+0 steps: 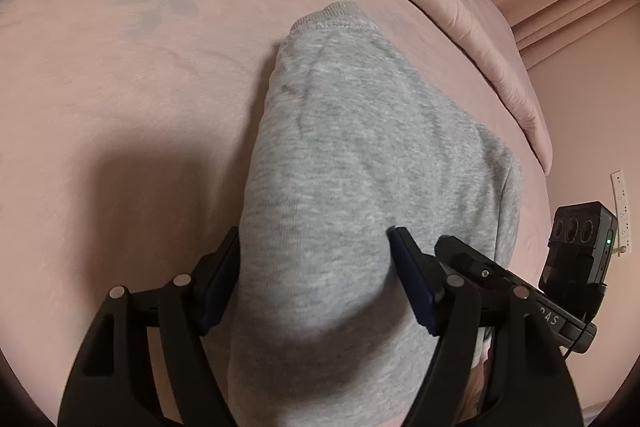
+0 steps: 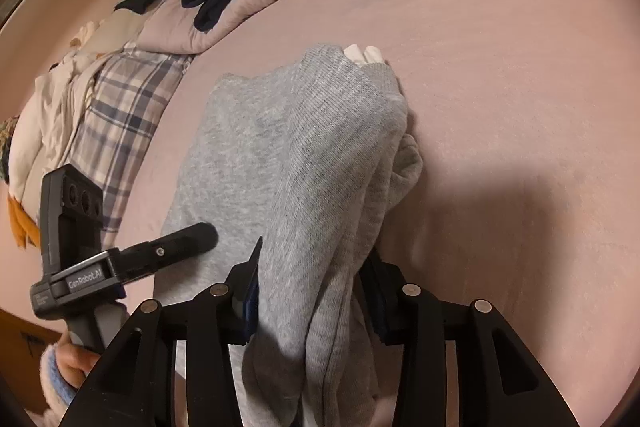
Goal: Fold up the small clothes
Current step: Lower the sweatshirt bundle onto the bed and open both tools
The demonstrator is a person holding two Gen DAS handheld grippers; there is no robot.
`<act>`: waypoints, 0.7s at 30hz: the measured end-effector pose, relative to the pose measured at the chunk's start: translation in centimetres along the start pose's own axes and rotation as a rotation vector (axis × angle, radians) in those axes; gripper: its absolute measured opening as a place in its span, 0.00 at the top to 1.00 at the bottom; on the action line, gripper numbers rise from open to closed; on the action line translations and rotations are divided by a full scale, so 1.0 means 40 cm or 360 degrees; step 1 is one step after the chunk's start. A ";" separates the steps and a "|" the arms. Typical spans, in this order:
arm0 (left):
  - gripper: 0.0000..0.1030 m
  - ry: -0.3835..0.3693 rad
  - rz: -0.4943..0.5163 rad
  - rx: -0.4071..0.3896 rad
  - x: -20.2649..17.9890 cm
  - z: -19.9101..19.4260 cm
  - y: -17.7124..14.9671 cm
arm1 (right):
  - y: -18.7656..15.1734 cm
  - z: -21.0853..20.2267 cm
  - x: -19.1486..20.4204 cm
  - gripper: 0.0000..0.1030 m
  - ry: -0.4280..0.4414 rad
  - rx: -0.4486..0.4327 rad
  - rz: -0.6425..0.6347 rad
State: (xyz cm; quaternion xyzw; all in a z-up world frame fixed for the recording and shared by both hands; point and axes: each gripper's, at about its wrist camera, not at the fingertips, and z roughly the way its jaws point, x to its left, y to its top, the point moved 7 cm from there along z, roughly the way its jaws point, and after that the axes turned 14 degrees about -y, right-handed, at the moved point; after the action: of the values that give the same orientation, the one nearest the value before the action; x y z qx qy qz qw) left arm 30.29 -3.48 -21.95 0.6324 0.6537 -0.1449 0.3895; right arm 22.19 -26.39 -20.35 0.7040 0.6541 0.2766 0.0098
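Garment count: we logged one grey sweatshirt (image 1: 360,155) on the pink bed (image 1: 120,107), pinched by left gripper (image 1: 314,279) and right gripper (image 2: 314,287); one label read "GenRobot.AI" (image 2: 85,279).

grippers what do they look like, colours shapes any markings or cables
Both are matte black plastic. The left gripper and right gripper each have two angular linkage arms with silver round pivot pins and dark blue finger pads. Seen from the right wrist, the left unit has a white "GenRobot.AI" label and a boxy black three-lens camera module. A thin black cable trails from the right unit.
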 end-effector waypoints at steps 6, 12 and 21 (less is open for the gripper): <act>0.28 0.0061 0.0072 -0.0052 -0.011 -0.027 -0.019 | -0.010 -0.014 0.005 0.58 -0.0047 -0.0025 -0.0046; 0.28 0.0101 0.0119 -0.0073 -0.014 -0.044 -0.047 | -0.019 -0.021 0.004 0.58 -0.0055 -0.0024 -0.0059; 0.27 0.0144 0.0157 -0.0080 -0.012 -0.065 -0.082 | -0.041 -0.043 0.006 0.58 -0.0060 -0.0023 -0.0074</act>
State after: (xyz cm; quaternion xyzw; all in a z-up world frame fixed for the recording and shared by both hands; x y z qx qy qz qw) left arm 26.32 -2.59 -20.91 0.6596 0.6423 -0.0803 0.3819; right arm 20.00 -26.55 -19.43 0.6935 0.6681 0.2678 0.0337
